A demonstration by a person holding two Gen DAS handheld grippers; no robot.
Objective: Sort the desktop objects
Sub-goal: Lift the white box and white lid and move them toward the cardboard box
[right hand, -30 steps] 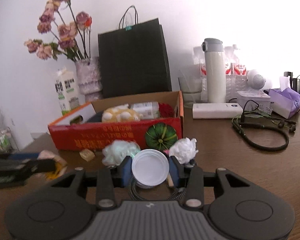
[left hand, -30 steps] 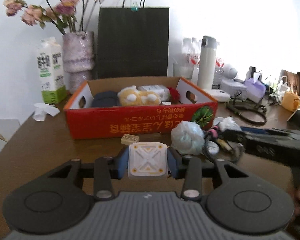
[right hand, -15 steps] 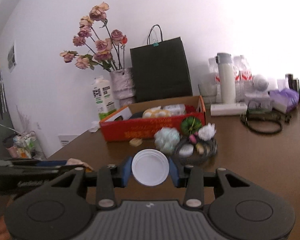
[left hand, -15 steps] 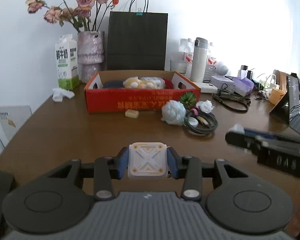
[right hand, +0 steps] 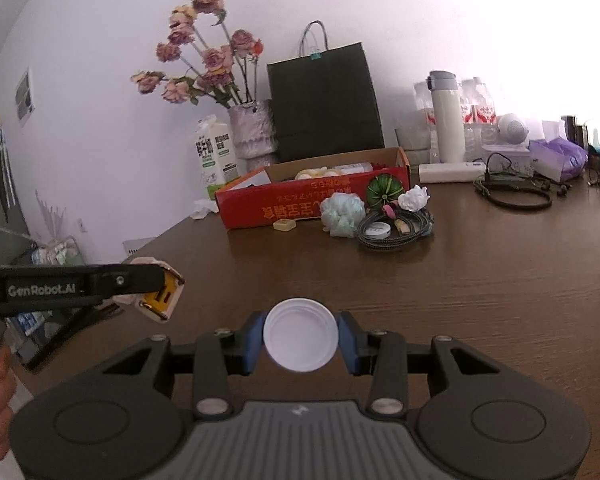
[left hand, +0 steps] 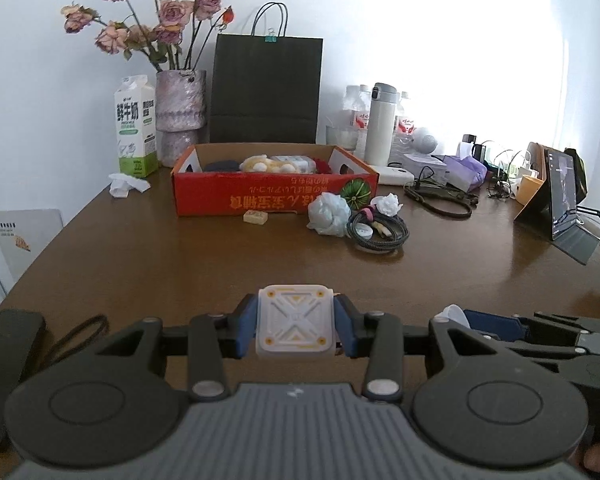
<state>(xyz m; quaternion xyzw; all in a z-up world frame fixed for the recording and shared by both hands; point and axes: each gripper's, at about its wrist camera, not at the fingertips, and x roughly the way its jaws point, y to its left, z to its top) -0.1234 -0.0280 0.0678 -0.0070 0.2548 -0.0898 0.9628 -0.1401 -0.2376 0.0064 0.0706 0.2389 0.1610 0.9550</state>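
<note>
the left gripper clamps a white square charger by its flat sides; it looks rigid, light, slick. the right gripper pinches a white round lid at three and nine o'clock, thin, probably slippery, with the red box at twelve.

On the counter a cardboard box sits toward the back, a milk carton and vase behind it to the left, a paper bag directly behind. A coiled cable and wadded bag lie before the box's right end.
</note>
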